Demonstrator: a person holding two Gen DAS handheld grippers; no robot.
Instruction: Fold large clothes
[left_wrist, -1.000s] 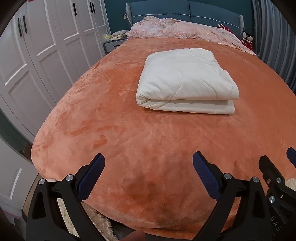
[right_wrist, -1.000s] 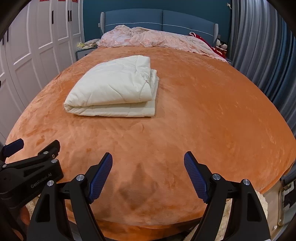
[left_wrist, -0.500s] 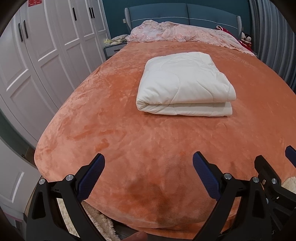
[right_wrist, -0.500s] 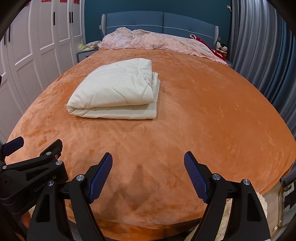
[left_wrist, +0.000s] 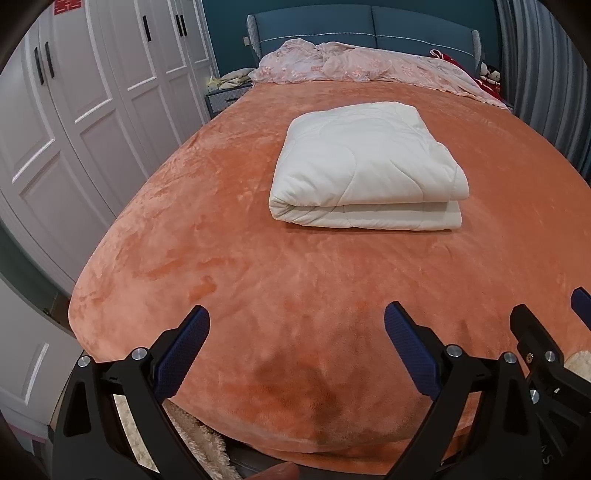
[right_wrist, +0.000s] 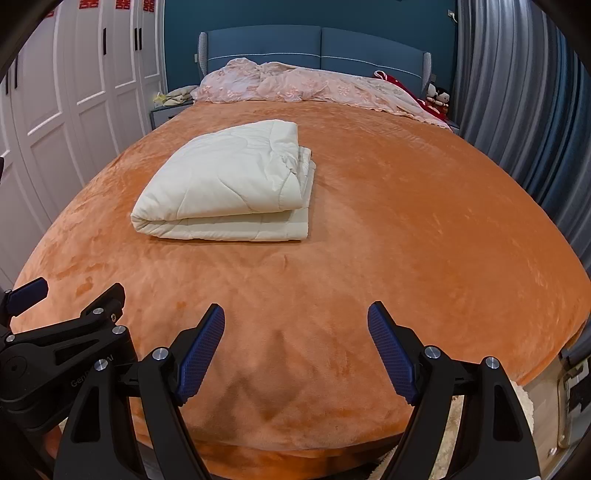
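Left hand-held gripper (left_wrist: 297, 325) and right hand-held gripper (right_wrist: 295, 325) both spread, empty, "Gen" lettering partly legible; folded white quilt (right_wrist: 229, 188) beyond.

Right gripper (left_wrist: 554, 332) cut off by left view's right edge; left gripper (right_wrist: 44, 306) cut by right view's left edge. Toys (right_wrist: 437, 96) by headboard too small to identify. Nightstand (left_wrist: 225, 99) items unclear, blurred.

Left gripper (left_wrist: 297, 325): jaws spread wide, holding nothing, near edge of the scene.
Right gripper (right_wrist: 295, 323): jaws spread wide, holding nothing, just right of the left one, level with it.
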